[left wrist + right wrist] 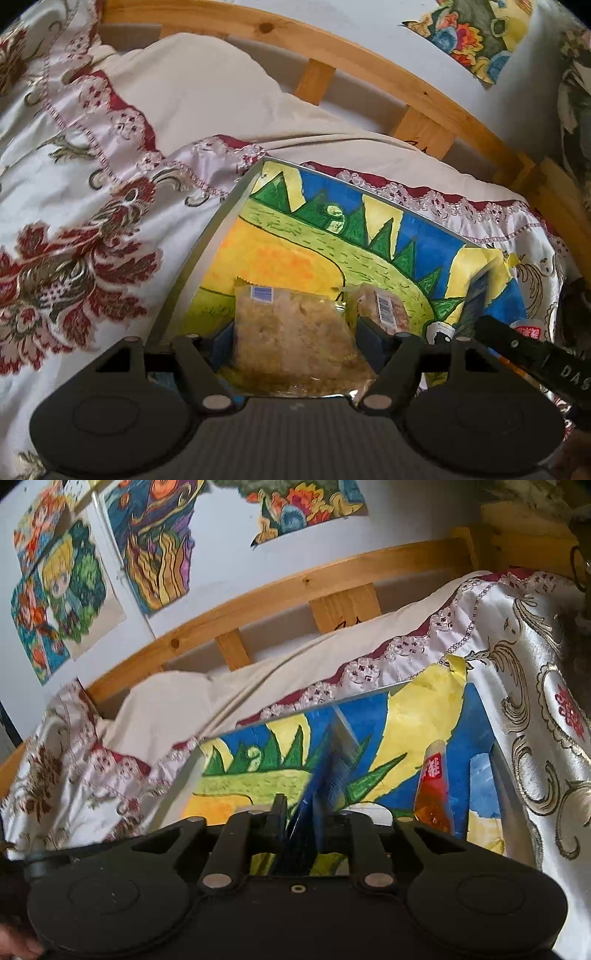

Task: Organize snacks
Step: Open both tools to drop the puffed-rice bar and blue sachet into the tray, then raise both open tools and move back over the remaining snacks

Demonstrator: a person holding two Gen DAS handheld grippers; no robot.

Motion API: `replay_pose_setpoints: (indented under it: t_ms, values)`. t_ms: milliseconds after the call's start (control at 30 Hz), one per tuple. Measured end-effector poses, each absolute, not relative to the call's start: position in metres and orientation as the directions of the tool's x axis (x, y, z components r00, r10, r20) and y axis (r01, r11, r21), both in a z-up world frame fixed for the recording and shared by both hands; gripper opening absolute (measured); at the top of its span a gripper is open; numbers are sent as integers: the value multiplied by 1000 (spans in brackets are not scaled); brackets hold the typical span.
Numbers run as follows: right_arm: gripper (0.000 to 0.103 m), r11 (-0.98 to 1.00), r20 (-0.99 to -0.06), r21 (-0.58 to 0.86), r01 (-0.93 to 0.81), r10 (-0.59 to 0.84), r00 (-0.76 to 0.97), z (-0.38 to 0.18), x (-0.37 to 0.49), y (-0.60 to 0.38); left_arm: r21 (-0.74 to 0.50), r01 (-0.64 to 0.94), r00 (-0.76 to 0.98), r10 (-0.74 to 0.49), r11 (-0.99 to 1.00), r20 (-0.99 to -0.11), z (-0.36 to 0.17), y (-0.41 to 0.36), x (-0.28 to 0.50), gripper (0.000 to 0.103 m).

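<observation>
Left tongs [295, 343] grip a rice-cracker packet [291, 332]; right tongs [301, 823] pinch a blue packet [325, 794] over the painted tray [207, 243].

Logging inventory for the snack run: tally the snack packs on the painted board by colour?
Clear packs of beige crisped snack: 2
Blue pack: 1
Red-orange pack: 1
Total: 4

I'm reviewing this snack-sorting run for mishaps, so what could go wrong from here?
1. The crumbly snack packet between the left gripper fingers could get crushed if squeezed hard.
2. The blue packet stands on edge between the right gripper fingers; it might topple.
3. The painted tray lies on soft bedding and could tilt.
</observation>
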State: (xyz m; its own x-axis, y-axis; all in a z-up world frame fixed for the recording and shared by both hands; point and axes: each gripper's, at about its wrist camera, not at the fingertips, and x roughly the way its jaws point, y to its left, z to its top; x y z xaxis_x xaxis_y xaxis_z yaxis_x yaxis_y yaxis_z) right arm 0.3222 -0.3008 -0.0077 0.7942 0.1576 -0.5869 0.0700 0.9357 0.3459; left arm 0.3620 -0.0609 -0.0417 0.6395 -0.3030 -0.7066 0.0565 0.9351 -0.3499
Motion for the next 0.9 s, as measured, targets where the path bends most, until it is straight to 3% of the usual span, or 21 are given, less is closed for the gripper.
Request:
replay_pose_setpoints:
  t_ms: [67,233,500,900]
  values:
    - [23,950,-597,307,59,144,789,-5,321,-297,-346,53,649,-296,937,-701,-37,-60,357,80]
    - [42,967,-584,252,38,120,803,12,306,-294,-304,100,698,-285,947,-657,-13,-62,338,90]
    - [72,977,-473,213,8,96,876,56,249,-294,-270,128,793,-262,954,-550,33,-49,290,102]
    - [101,986,-288,165,-39,86,954,103,140,-276,-144,198,889,-239,970,-391,75,-30,189,103]
